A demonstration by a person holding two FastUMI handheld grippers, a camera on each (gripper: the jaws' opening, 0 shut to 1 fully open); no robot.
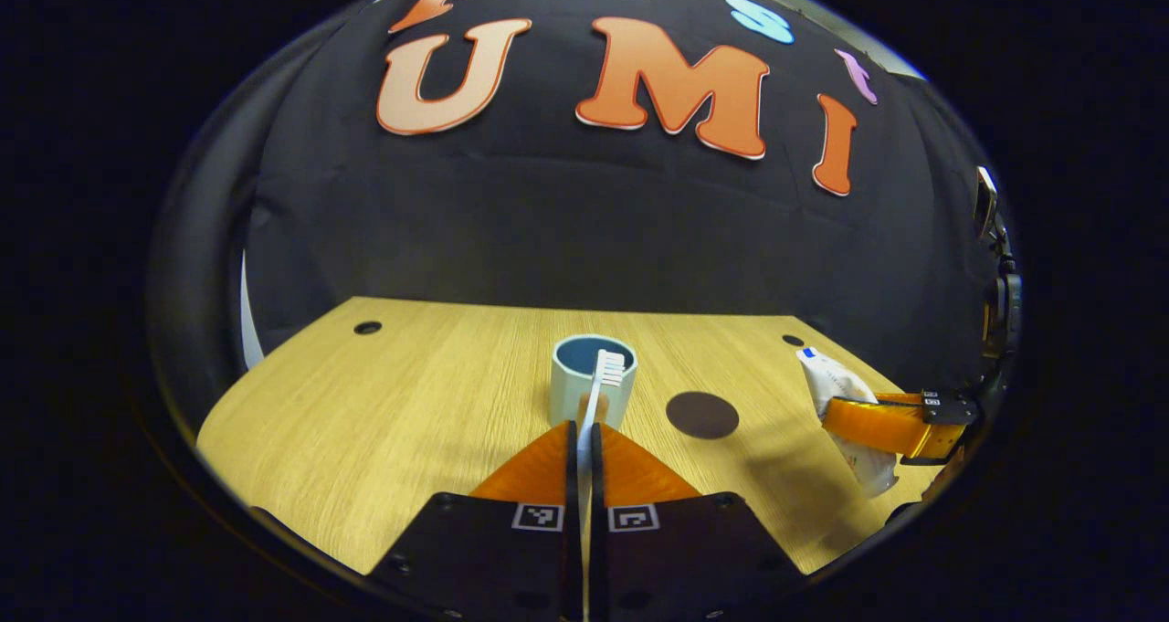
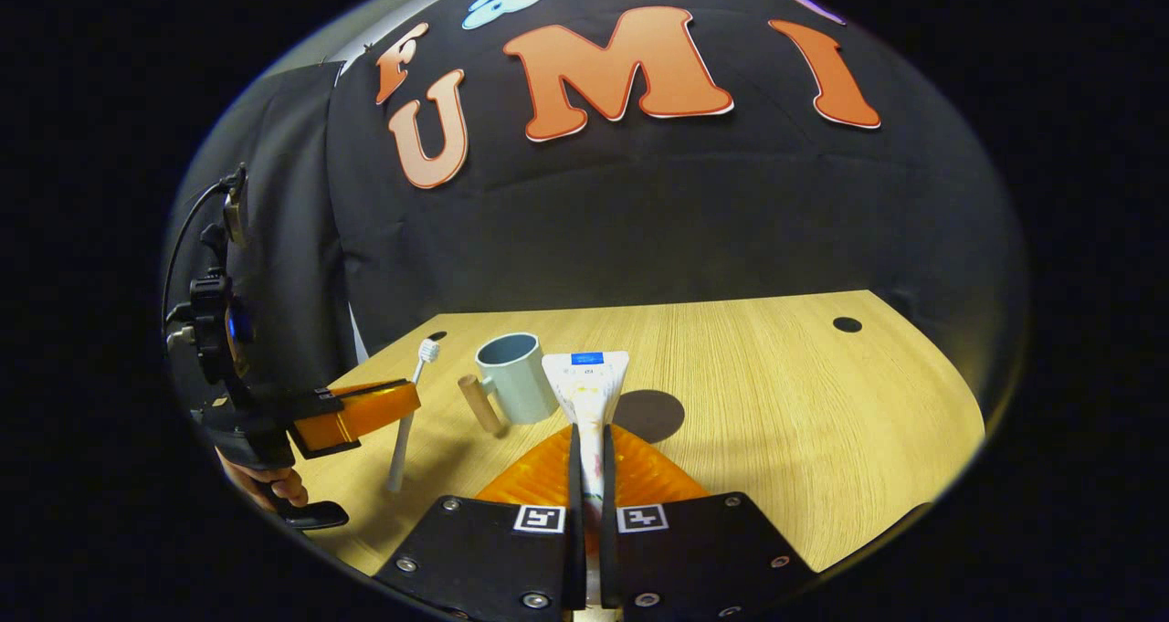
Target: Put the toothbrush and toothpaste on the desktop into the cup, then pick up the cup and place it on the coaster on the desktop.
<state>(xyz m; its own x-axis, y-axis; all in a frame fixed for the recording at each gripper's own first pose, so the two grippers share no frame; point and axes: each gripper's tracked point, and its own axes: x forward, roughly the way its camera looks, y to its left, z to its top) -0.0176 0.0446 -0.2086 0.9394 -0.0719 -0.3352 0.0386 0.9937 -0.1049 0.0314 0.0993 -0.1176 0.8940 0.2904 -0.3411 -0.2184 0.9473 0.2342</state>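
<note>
One wooden cup handle [image 2: 479, 404], right gripper view

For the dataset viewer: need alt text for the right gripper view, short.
The right gripper is shut on a toothpaste tube, held above a wooden desktop. Just beyond stand a cup with a wooden handle and a dark round coaster; at left, the left gripper holds a toothbrush.
</note>
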